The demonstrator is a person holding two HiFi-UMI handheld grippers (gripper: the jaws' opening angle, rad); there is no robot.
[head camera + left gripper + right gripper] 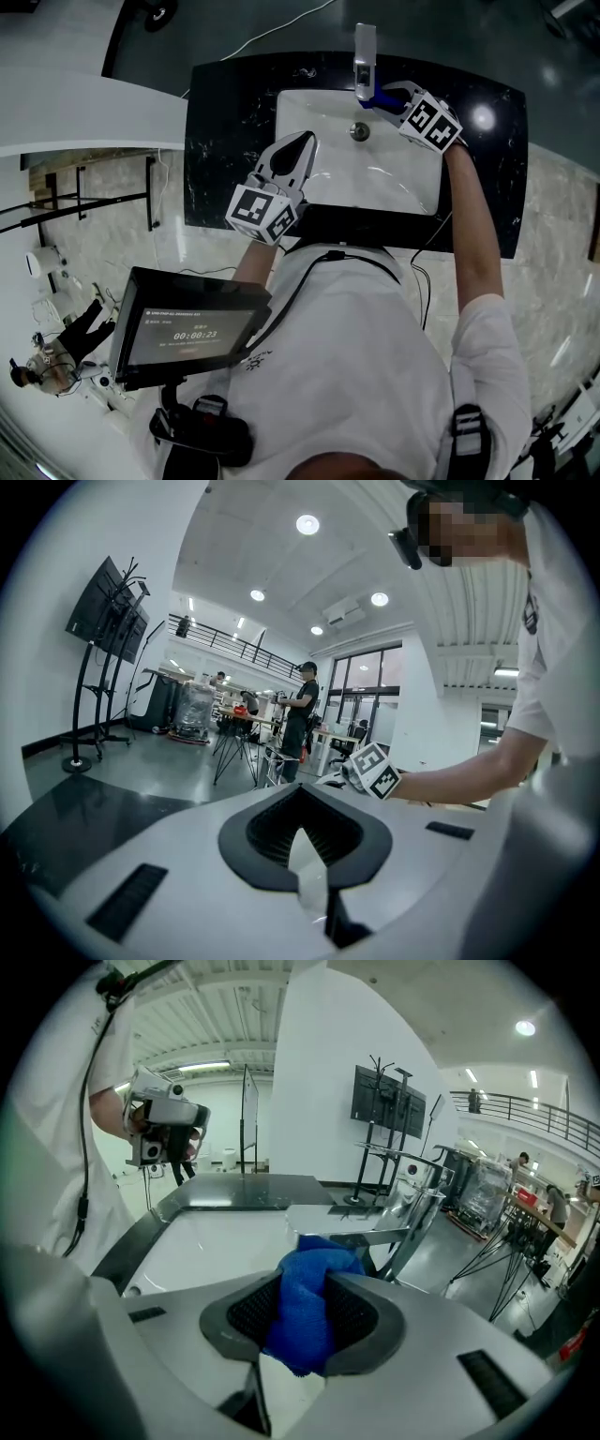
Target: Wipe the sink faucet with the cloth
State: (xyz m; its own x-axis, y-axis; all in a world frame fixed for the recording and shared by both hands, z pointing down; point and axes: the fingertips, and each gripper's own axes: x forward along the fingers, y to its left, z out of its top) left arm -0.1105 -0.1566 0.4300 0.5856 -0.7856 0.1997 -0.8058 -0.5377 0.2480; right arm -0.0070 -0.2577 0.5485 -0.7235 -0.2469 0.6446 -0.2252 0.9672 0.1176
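A chrome faucet (365, 61) stands at the far rim of the white sink (394, 187). My right gripper (392, 97) is just right of its spout, shut on a bunched blue cloth (374, 97). In the right gripper view the cloth (307, 1309) fills the gap between the pads of the right gripper (305, 1283), and its front end lies against the flat spout of the faucet (370, 1234). My left gripper (298, 148) hovers over the basin's left side with its jaws together and nothing between them. The left gripper view shows its tips (301, 789) meeting.
A black stone counter (225, 122) surrounds the sink, and the drain (360, 131) lies below the faucet. A screen (192, 328) hangs at the person's chest. Behind the counter are a display stand (386, 1101), tables and people (302, 714) in an open hall.
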